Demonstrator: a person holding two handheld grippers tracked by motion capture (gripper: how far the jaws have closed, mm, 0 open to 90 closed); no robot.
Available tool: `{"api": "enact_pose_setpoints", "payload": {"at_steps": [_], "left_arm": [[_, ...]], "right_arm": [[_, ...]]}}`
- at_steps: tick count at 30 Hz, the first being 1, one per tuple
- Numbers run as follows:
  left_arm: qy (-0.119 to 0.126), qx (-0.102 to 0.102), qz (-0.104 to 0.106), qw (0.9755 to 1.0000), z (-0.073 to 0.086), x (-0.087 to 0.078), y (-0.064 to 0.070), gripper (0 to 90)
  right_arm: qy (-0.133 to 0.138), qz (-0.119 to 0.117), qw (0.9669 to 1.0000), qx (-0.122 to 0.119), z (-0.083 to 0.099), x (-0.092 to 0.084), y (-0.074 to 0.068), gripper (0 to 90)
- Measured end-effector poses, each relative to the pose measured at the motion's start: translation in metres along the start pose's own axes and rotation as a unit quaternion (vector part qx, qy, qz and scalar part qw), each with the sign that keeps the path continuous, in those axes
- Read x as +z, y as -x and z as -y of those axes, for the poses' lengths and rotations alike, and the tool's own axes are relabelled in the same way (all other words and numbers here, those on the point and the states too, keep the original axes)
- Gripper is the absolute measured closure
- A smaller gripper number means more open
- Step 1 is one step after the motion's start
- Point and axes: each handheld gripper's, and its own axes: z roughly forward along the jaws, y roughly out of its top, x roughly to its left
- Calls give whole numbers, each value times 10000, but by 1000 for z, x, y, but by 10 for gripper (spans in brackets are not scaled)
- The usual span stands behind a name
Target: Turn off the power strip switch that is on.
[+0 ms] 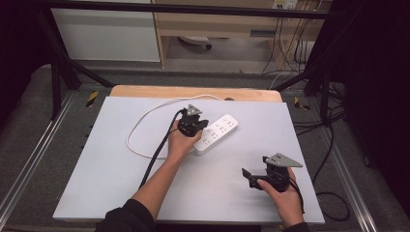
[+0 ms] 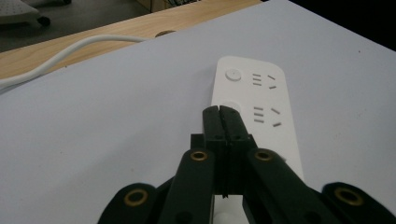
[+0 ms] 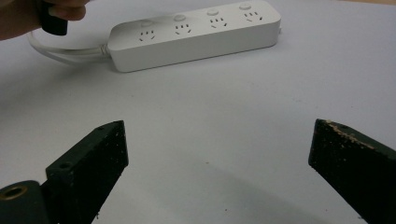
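A white table [image 1: 121, 164] is seen from the high view, with a wooden edge [image 1: 145, 92] showing at its 12 o'clock side. A white strip [image 1: 217, 133] lies near the table's centre, angled from 7 toward 1 o'clock, and its cord [image 1: 145, 118] loops away toward 10 o'clock.

The left gripper [image 1: 192, 126] is held over the strip's 7 o'clock half. In the left gripper view, its jaws are pressed fully together with nothing between them, and the strip [image 2: 261, 112] extends beyond the tips toward 12 o'clock; contact with a button cannot be told.

The right gripper [image 1: 251, 176] is held near the table's 5 o'clock corner, well apart from the strip. In the right gripper view its jaws are spread wide and empty, with the strip [image 3: 196, 32] lying at 12 o'clock.
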Motion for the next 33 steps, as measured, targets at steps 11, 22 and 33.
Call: {"api": "enact_pose_setpoints", "payload": {"at_steps": [11,22,33], "left_arm": [[125,7,115,9999,-5,-14,2,789],[331,-123,269,9990,-10,-32,-1,389],[452,-117,318,9984,-13,-59,-1,112]], "right_arm": [[0,35,10000,-12,0,0,0,53],[-22,36,10000,-21,0,1,-1,52],[-30,55,10000,-29,0,2,-1,48]]}}
